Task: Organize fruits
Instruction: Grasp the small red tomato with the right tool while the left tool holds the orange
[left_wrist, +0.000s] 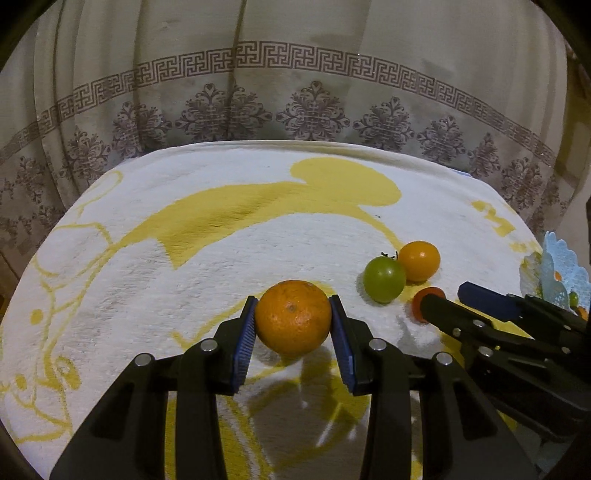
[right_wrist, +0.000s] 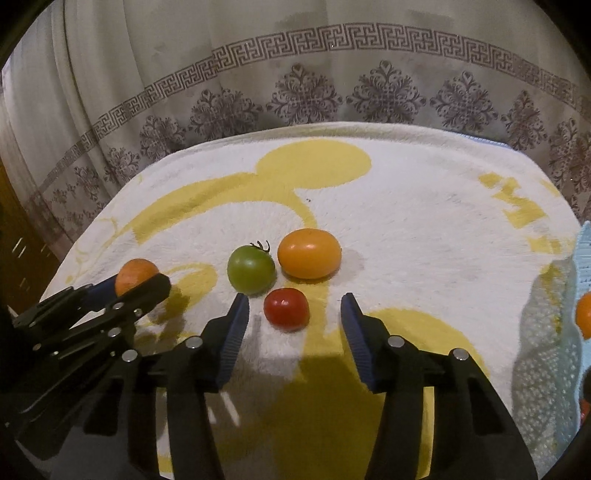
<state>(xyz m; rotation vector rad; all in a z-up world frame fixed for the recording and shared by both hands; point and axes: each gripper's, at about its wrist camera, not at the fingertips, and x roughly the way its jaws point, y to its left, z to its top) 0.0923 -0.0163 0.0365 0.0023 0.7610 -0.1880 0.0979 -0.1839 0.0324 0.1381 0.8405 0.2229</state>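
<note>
The left gripper (left_wrist: 293, 321) is closed on the orange (left_wrist: 293, 317), both blue pads touching its flanks at the widest girth; the fruit sits low over the towel-covered tabletop (left_wrist: 221, 266), and whether it rests on the cloth or is just clear of it cannot be told. The orange should handle as firm and moderately heavy, with a pebbled rind that grips well; hold across the equator. The right gripper (right_wrist: 293, 314) is wide open and holds nothing, its jaws set either side of the red tomato (right_wrist: 286, 308) without contact. This fruit is judged light, smooth, slippery and easily bruised: close gently across its middle. The green tomato (right_wrist: 251, 269) lies at 11 o'clock from it, the orange-yellow tomato (right_wrist: 309, 253) at 1 o'clock, the two nearly touching. A pale blue basket (right_wrist: 585, 254) at 3 o'clock already contains fruit.
</note>
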